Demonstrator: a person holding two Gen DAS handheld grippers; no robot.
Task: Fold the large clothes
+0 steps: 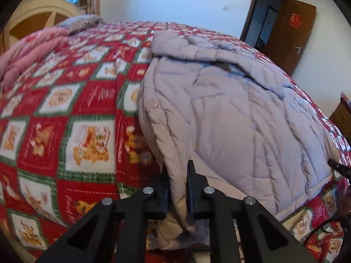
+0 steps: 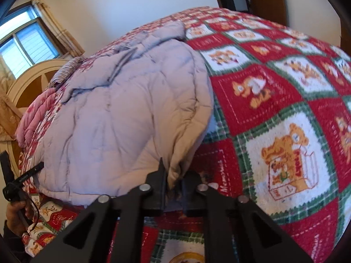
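Observation:
A large pale grey quilted coat [image 1: 230,109] lies on a bed covered by a red, white and green bear-print blanket [image 1: 72,114]. My left gripper [image 1: 178,175] is shut on the coat's near left edge, a fold of fabric pinched between the fingers. In the right wrist view the same coat [image 2: 122,114] lies left of centre, and my right gripper [image 2: 174,179] is shut on its near right corner. The other gripper's tip [image 2: 33,171] shows at the coat's left edge.
A pink quilt [image 1: 26,61] and a striped pillow [image 1: 81,22] lie at the bed's head by the cream headboard [image 1: 41,11]. A brown door [image 1: 291,32] stands open at the far right. A window [image 2: 26,41] is beyond the headboard.

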